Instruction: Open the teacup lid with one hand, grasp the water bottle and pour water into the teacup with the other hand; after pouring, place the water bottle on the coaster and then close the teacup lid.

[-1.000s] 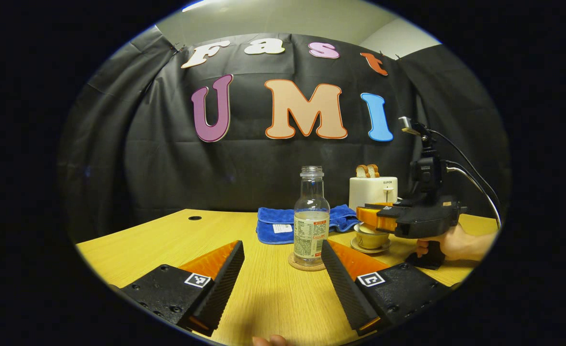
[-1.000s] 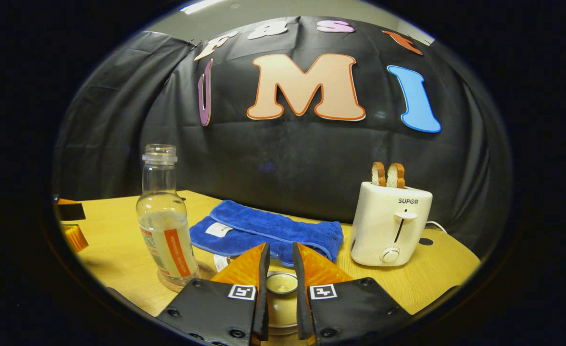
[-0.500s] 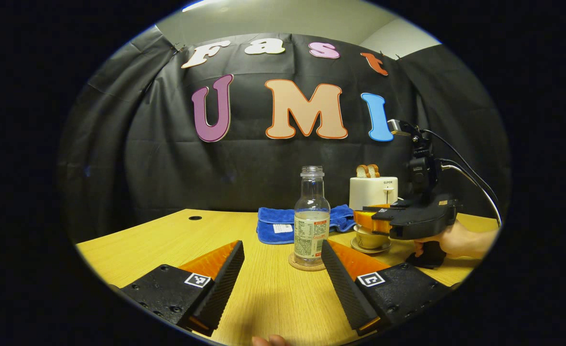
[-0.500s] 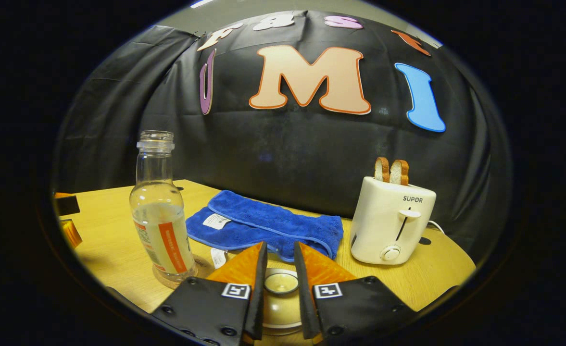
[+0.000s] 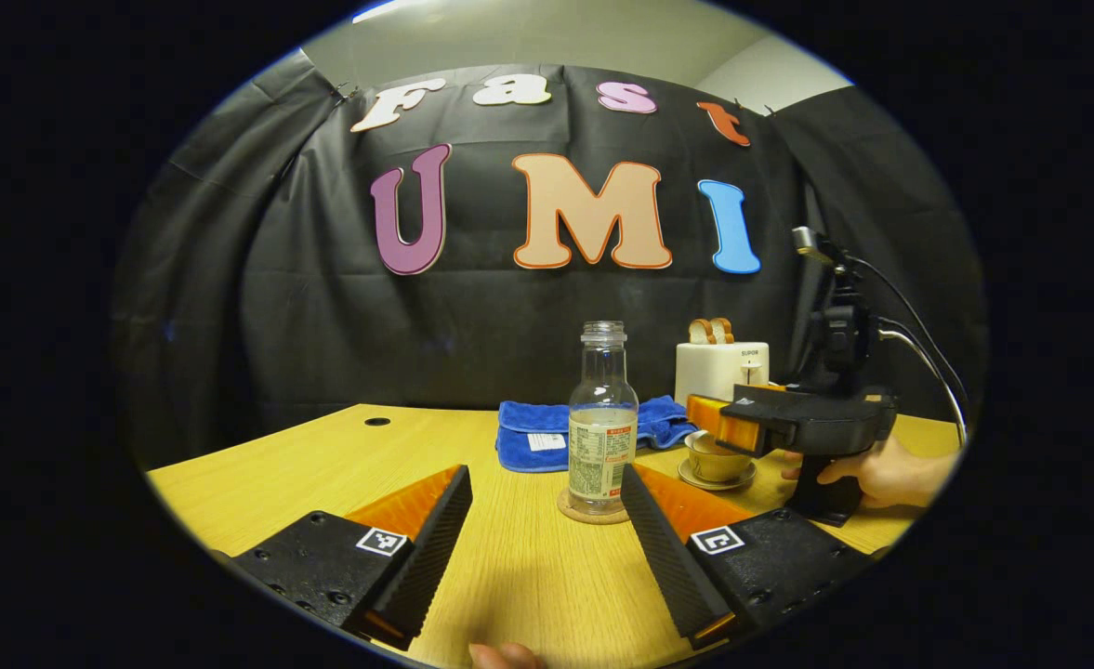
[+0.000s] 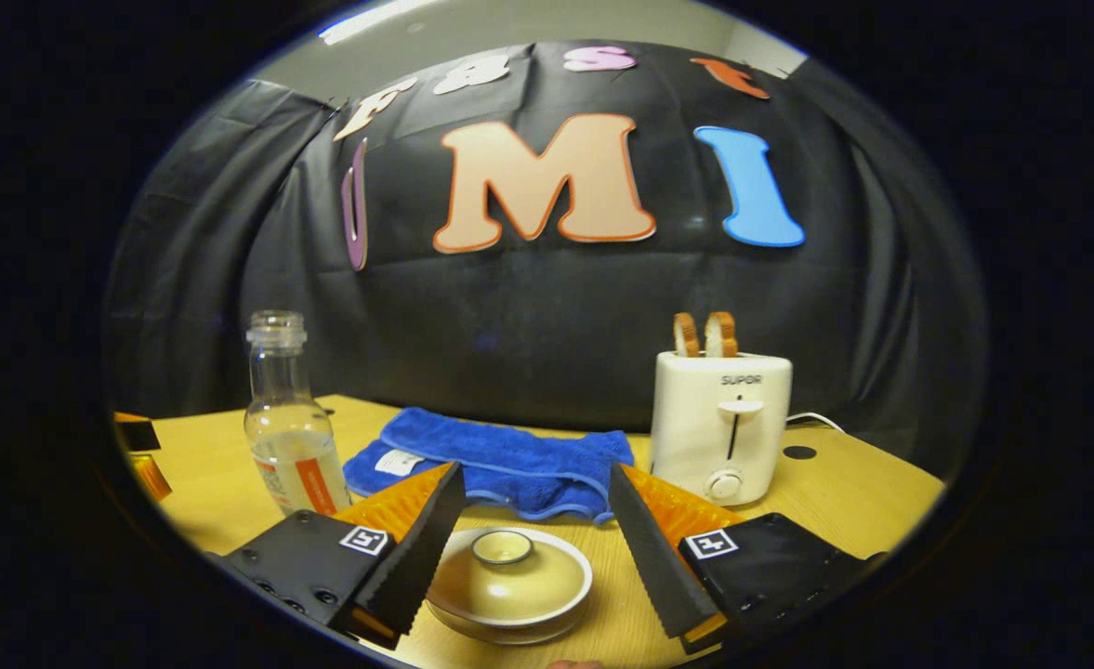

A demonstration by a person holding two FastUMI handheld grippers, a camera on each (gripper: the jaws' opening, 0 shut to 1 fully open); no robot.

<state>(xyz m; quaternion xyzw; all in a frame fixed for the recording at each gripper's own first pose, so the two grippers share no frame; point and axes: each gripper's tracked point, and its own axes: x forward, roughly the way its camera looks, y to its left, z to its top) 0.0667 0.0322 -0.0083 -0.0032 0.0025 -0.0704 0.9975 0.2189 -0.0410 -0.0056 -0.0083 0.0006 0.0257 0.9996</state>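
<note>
The right gripper (image 6: 535, 530) has let go of the teacup lid (image 6: 507, 578): half a second ago its fingers were pinched on the lid's knob, and now they stand wide apart on either side of it, with the lid seated on the teacup (image 5: 716, 459) and the gripper drawn back a little. The left gripper (image 5: 547, 520) has not moved; its fingers are spread open above the tabletop (image 5: 305, 465), with the water bottle (image 5: 601, 423) standing ahead between them, untouched. The white toaster (image 6: 719, 424) at the back holds two slices of bread (image 6: 705, 334) upright in its slots. A blue towel (image 6: 500, 460) lies folded between toaster and bottle. The uncapped bottle is about half full of clear water and stands upright on the round coaster (image 5: 593, 511). The teacup sits on its saucer (image 5: 716, 480) just right of the bottle; with the lid on, its contents cannot be seen. In the left gripper view the right gripper's body hides the cup's top, and a hand (image 5: 886, 469) grips its handle.
</note>
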